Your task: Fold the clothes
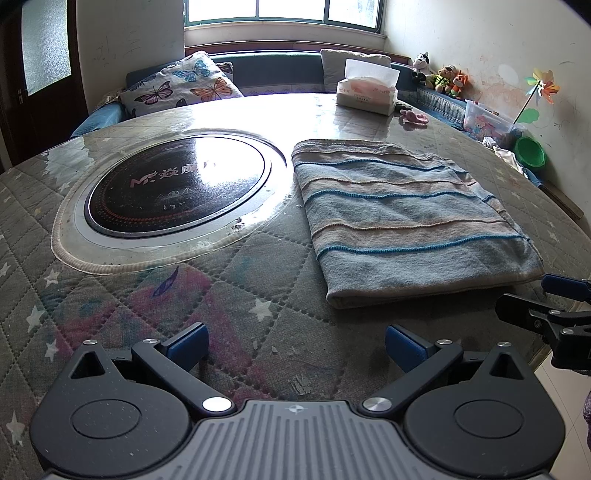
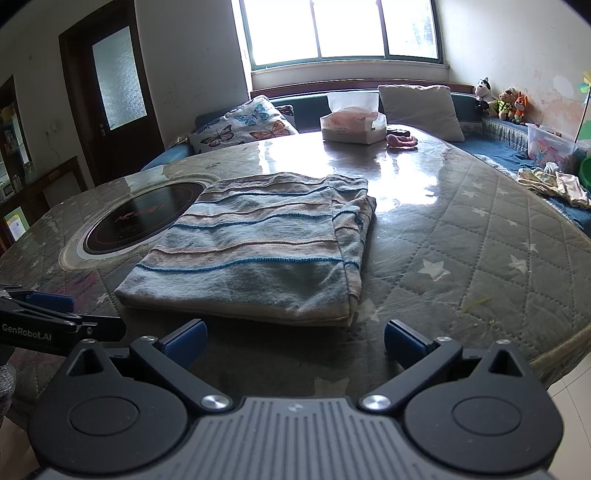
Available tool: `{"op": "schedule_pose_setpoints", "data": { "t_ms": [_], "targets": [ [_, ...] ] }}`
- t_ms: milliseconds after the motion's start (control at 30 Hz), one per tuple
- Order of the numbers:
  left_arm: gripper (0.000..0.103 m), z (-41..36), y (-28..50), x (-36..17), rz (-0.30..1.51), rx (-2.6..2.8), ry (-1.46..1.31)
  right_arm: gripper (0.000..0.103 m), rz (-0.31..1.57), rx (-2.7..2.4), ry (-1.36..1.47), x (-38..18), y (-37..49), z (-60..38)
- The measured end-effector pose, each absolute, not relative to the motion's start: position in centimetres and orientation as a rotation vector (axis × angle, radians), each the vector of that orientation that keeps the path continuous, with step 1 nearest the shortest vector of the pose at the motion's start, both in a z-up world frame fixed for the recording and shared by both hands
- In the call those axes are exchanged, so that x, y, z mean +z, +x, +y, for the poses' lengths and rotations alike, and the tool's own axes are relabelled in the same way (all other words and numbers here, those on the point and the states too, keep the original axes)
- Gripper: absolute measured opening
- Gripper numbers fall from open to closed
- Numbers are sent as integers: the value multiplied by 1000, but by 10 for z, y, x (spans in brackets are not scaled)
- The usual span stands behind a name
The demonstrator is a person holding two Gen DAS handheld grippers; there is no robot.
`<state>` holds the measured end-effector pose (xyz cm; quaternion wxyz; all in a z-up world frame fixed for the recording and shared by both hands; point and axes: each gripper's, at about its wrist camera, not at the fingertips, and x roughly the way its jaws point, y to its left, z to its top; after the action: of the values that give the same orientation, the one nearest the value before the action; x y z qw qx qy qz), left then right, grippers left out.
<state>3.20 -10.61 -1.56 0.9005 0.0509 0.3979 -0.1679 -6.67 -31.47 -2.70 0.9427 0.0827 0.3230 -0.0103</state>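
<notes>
Left wrist view: the left gripper [image 1: 295, 349] is held low over the near edge of the table [image 1: 229, 295], its blue-padded fingers [image 1: 186, 347] spread wide with nothing between them. A folded striped garment [image 1: 406, 218] lies flat on the quilted table cover, ahead and to the right of this gripper, clear of its fingers. To the garment's left sits a round black cooktop [image 1: 177, 188] set into the table; the garment's left edge lies just beside the cooktop's rim. A tissue box [image 1: 365, 92] and a small pink item [image 1: 415, 119] rest at the far side of the table. The right gripper [image 1: 561, 306] shows at the right edge, near the garment's near right corner but apart from it. Right wrist view: the right gripper [image 2: 295, 345] is likewise spread wide and empty, directly in front of the garment [image 2: 258, 247], whose near folded edge lies just beyond the fingertips without touching them. The garment's folded layers show along its right side. The left gripper [image 2: 48, 310] appears at the left edge, beside the garment's near left corner. A bench [image 2: 498, 147] with cushions and soft toys [image 2: 502, 101] runs behind the table, beneath a window [image 2: 340, 29].
</notes>
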Motion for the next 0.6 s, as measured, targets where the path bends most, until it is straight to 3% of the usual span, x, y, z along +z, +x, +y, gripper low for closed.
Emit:
{"op": "schedule_pose_setpoints", "data": {
  "t_ms": [600],
  "targets": [
    [103, -106, 32, -16, 825, -346, 108, 103, 657, -17, 170, -26, -68, -314]
  ]
}}
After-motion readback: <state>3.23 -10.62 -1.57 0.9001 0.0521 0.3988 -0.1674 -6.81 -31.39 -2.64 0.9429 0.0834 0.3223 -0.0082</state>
